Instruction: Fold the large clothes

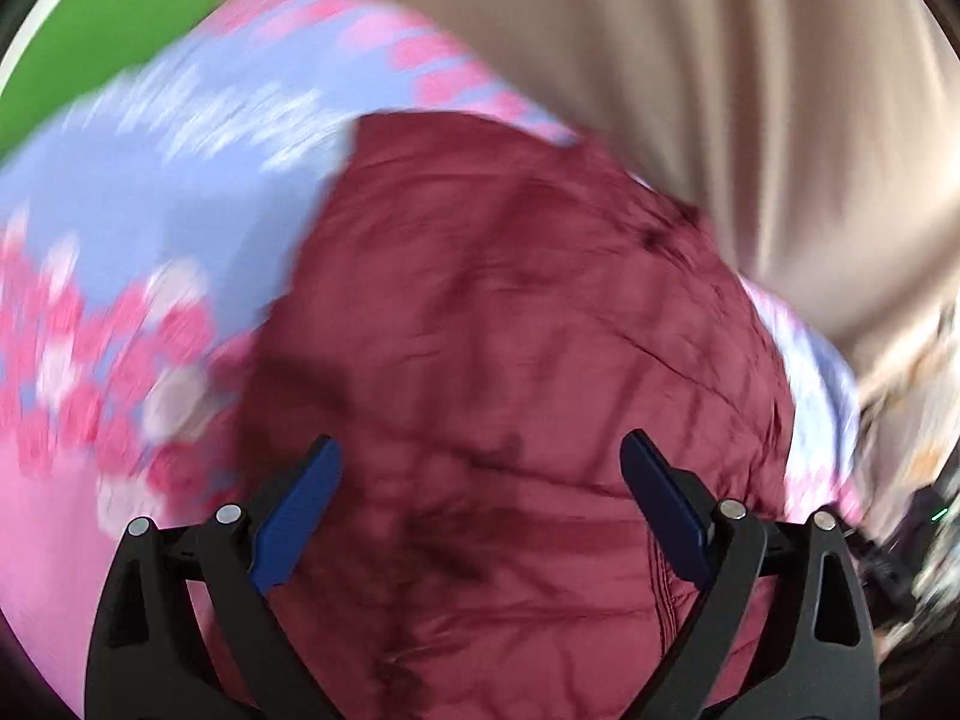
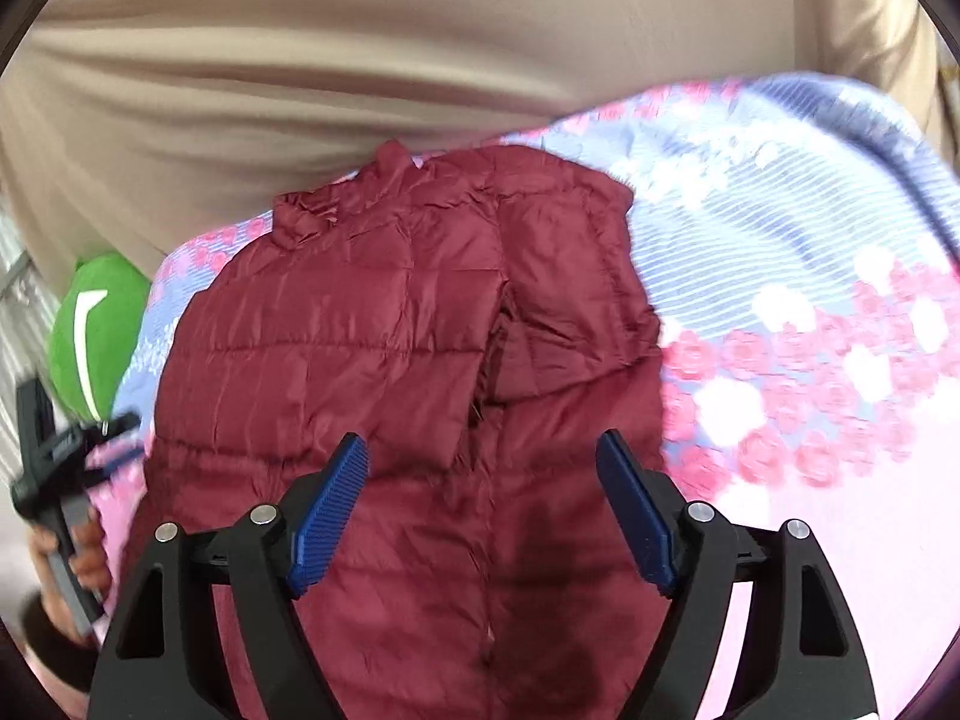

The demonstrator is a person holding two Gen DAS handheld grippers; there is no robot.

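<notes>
A dark red quilted puffer jacket [image 2: 372,330] lies spread on a floral bedsheet, collar at the far end and one sleeve folded across its front. My right gripper [image 2: 483,453] hovers over the jacket's lower half, its blue pads wide apart with nothing between them. In the blurred left wrist view the same jacket [image 1: 510,312] fills the middle. My left gripper [image 1: 480,456] hangs open above it, holding nothing. That left gripper [image 2: 90,450] also shows at the left edge of the right wrist view, held in a hand beside the jacket.
The blue, pink and white floral bedsheet [image 2: 810,312] covers the surface under the jacket. A beige curtain [image 2: 360,60] hangs behind the bed. A green rounded object [image 2: 96,330] sits at the far left beside the sheet.
</notes>
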